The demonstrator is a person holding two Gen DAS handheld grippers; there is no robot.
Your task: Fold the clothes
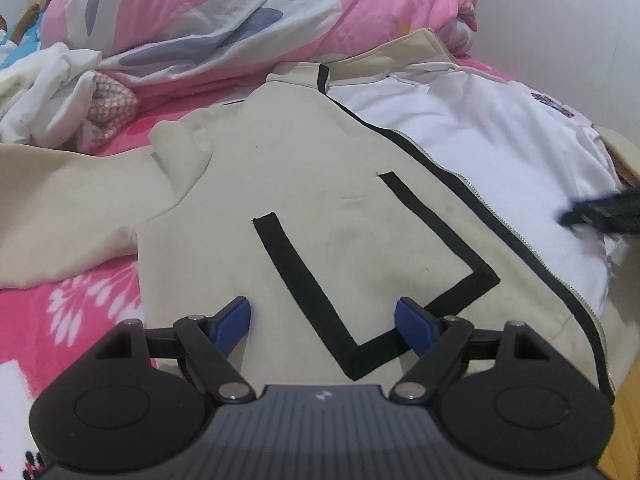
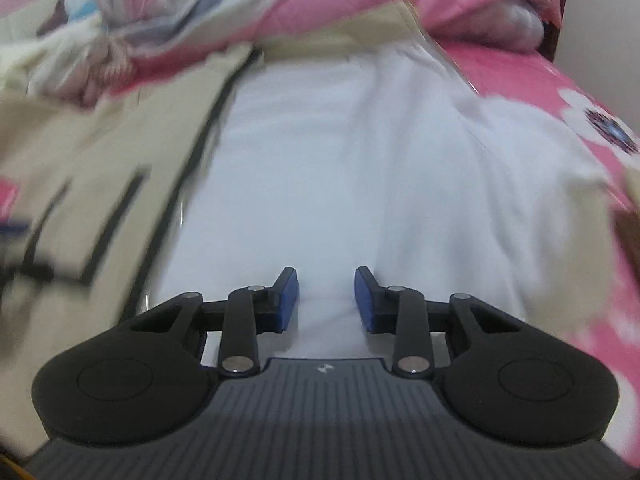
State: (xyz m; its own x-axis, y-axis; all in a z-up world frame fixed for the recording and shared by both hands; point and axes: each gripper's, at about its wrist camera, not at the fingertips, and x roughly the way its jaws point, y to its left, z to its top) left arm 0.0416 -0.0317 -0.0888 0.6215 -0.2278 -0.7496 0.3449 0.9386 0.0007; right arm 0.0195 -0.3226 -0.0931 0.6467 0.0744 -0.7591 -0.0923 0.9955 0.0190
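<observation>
Cream jacket point(image 1: 320, 200) with black trim lies unzipped on the bed, white lining up.

The left gripper point(image 1: 322, 330) has a ribbed dark-grey body with a small pale emblem, two rounded matte-black housings and black linkage arms joined by silver pins. Its fingers point(image 1: 234, 326) carry blue pads. The right gripper point(image 2: 326, 300) looks the same.

My left gripper point(image 1: 322, 326) tilts downward, its jaws spread wide with nothing pinched. My right gripper point(image 2: 326, 300), also angled down, has its jaws narrower, a gap between them.
</observation>
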